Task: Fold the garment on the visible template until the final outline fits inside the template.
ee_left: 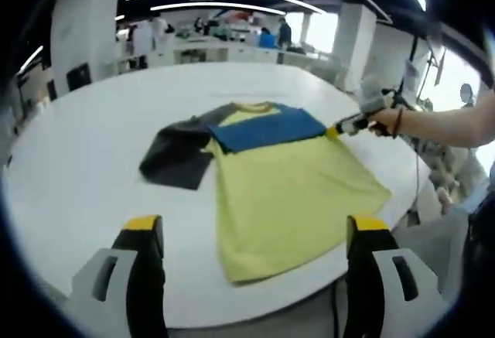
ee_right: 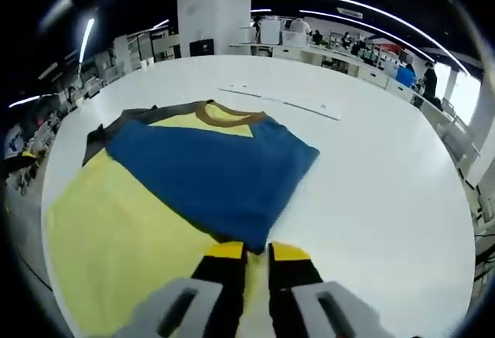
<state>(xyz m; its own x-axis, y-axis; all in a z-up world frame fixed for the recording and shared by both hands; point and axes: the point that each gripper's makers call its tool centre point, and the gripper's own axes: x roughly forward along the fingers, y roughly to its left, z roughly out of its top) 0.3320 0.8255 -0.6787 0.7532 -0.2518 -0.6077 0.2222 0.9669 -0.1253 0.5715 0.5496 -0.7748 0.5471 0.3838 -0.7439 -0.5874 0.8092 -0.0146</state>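
While the garment lies on the table: a yellow cotton T-shirt [ee_left: 286,199] spreads flat on the round white table [ee_left: 85,160].
Blue sleeve [ee_right: 209,172]: folded across the shirt's chest.
Dark grey sleeve [ee_left: 176,156]: spread beside the shirt.
Left gripper [ee_left: 259,233]: jaws wide apart, above the table's near edge.
Right gripper [ee_right: 257,254]: jaws pinched together on the blue sleeve's tip.

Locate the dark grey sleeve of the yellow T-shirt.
In the left gripper view, the dark grey sleeve lies flat on the round white table, left of the yellow T-shirt body.
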